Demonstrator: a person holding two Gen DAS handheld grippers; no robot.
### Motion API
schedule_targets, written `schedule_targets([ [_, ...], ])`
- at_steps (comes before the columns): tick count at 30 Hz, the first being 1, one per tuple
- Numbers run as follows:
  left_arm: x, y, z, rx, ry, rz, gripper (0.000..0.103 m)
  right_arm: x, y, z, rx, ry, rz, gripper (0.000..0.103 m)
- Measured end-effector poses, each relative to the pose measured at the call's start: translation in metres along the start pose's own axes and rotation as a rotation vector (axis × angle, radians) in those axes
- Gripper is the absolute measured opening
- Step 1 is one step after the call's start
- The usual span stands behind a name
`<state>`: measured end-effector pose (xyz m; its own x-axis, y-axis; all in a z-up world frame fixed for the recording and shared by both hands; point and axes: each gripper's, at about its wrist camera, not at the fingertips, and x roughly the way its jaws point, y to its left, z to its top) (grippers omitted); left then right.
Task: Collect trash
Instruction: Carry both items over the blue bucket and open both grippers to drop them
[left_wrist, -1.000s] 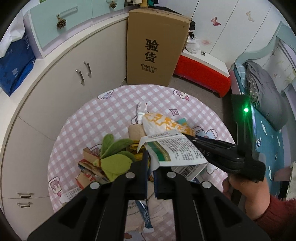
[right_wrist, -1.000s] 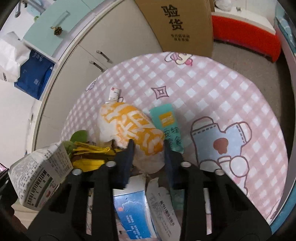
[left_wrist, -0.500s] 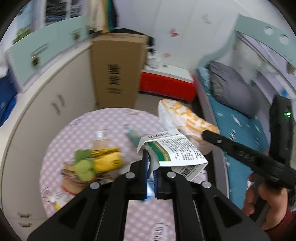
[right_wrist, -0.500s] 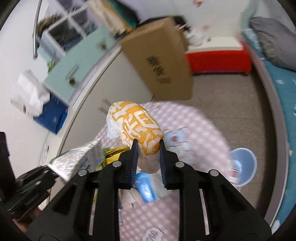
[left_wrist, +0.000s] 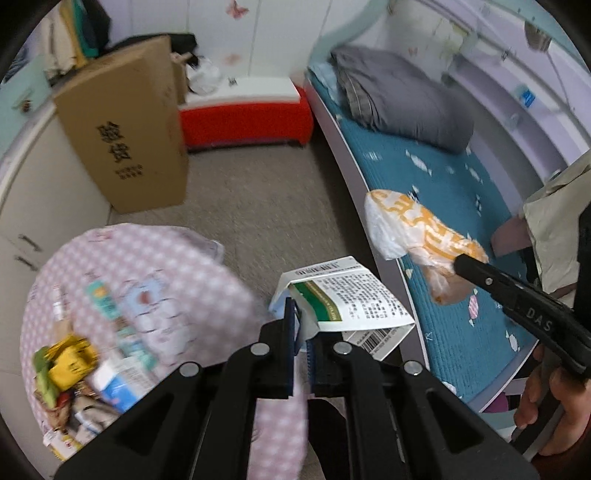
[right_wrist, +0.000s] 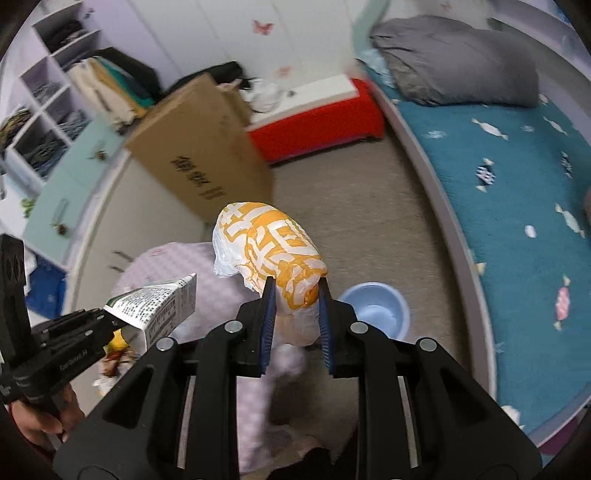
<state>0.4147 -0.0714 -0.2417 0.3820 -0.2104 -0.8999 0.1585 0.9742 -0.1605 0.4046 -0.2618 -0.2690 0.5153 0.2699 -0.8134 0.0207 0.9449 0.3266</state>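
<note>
My left gripper (left_wrist: 301, 325) is shut on a white and green paper carton (left_wrist: 347, 299), held in the air past the right edge of the round table (left_wrist: 184, 266). The carton (right_wrist: 155, 310) shows again at the left of the right wrist view. My right gripper (right_wrist: 295, 314) is shut on an orange and white plastic bag (right_wrist: 269, 243), lifted above the floor. In the left wrist view that bag (left_wrist: 417, 229) hangs at the right, in front of the bed. A light blue basin (right_wrist: 376, 310) stands on the floor just behind the bag.
Several wrappers and packets (left_wrist: 74, 373) lie on the pink checked table. A tall cardboard box (left_wrist: 125, 133), a red bench (left_wrist: 243, 118) and white cupboards (right_wrist: 147, 206) stand behind. A bed with a teal cover (right_wrist: 517, 199) runs along the right.
Both grippers have swung right, off the table, carrying the carton and the bag. The bag has left the tabletop and now hangs over the floor near the basin.
</note>
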Motion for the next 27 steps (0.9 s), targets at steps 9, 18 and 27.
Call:
schedule_targets([
  [9, 0.092, -0.065, 0.036, 0.031, 0.152, 0.019, 0.035, 0.022, -0.086, 0.024, 0.023, 0.067, -0.037, 0.021],
  [18, 0.128, -0.077, 0.041, -0.007, 0.236, 0.062, 0.07, 0.044, -0.1, 0.027, 0.005, 0.135, -0.02, 0.021],
  [27, 0.141, -0.083, 0.039, -0.023, 0.262, 0.036, 0.072, 0.049, -0.1, 0.028, -0.029, 0.145, -0.008, 0.021],
])
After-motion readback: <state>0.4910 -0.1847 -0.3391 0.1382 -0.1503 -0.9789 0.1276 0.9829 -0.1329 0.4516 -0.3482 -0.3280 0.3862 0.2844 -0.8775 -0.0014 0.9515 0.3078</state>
